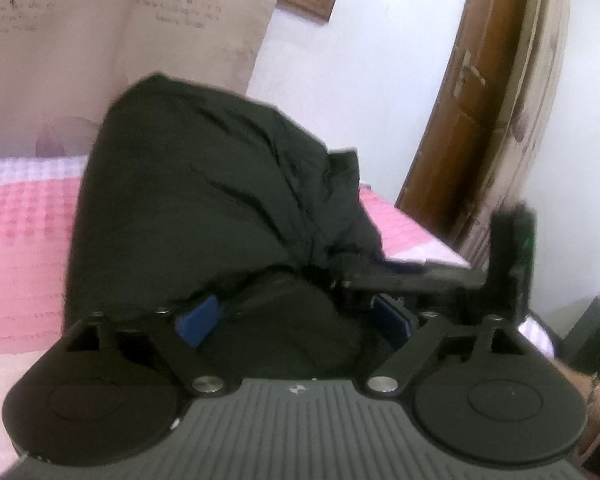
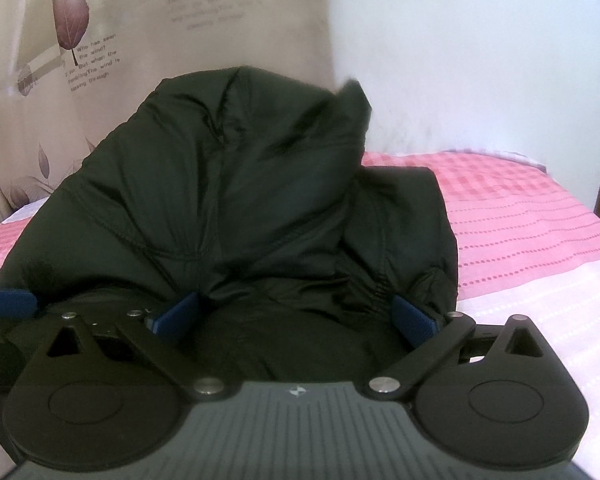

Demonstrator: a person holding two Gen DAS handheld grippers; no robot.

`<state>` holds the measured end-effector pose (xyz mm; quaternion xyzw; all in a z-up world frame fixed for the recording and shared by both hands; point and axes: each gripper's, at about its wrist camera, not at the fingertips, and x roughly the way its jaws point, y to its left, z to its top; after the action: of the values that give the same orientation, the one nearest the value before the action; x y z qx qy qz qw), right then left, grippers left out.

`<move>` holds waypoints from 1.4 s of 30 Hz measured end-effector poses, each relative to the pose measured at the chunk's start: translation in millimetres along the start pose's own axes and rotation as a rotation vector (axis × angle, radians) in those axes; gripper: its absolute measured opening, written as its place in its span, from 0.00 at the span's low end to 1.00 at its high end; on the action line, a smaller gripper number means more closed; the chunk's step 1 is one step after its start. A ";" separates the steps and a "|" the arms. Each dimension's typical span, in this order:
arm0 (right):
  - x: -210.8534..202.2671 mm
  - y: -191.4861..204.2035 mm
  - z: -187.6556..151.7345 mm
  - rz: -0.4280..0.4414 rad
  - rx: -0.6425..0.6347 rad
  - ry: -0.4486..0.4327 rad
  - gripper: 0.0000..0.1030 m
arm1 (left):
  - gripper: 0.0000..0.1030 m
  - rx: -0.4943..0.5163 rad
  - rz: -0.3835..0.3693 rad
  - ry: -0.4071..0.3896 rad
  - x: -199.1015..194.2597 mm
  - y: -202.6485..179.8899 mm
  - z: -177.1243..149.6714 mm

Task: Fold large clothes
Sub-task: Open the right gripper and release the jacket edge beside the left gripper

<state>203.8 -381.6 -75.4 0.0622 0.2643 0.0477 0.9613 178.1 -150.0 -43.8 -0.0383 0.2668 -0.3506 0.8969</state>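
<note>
A large black padded jacket (image 1: 204, 200) is bunched up over the pink bed; it also fills the middle of the right wrist view (image 2: 236, 200). My left gripper (image 1: 296, 320) has thick folds of the jacket between its blue pads (image 1: 198, 320), and its fingertips are buried in the fabric. My right gripper (image 2: 296, 316) likewise has jacket fabric between its blue pads (image 2: 414, 318). The right gripper's black body (image 1: 512, 256) shows at the right of the left wrist view, close beside my left gripper. A blue pad of the left gripper (image 2: 8, 302) shows at the left edge of the right wrist view.
The bed has a pink checked cover (image 2: 520, 216) with a pale strip near me (image 2: 540, 320). A leaf-print curtain (image 2: 80, 60) hangs behind the bed. A white wall (image 2: 460, 60) and a brown wooden door (image 1: 480, 100) stand to the right.
</note>
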 end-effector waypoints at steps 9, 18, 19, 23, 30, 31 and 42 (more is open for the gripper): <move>-3.5 -3.4 -2.3 0.014 0.019 -0.016 1.00 | 0.90 -0.096 -0.179 -0.141 4.5 23.8 7.8; -20.5 -24.8 4.2 0.064 0.111 -0.009 0.98 | 0.94 -0.043 -0.229 -0.126 35.0 16.0 -14.2; -30.9 -26.9 9.7 0.044 0.114 -0.043 0.95 | 0.92 -0.026 -0.230 -0.123 35.6 15.5 -16.5; -72.6 -16.8 61.0 0.065 0.026 -0.222 0.95 | 0.94 0.034 -0.240 -0.129 37.1 10.3 -26.6; -1.6 70.6 155.5 0.208 -0.320 -0.105 0.54 | 0.94 0.018 -0.265 -0.138 33.0 15.0 -34.7; 14.1 80.3 157.9 0.213 -0.365 -0.070 0.49 | 0.94 0.016 -0.265 -0.137 31.6 15.9 -35.8; 118.3 52.6 128.1 0.176 -0.368 0.192 0.43 | 0.89 0.012 -0.277 -0.120 35.3 17.8 -37.8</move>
<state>367.8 -327.0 -18.0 -0.0962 0.3348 0.1843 0.9191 191.3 -155.1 -96.7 -0.0904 0.2027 -0.4698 0.8544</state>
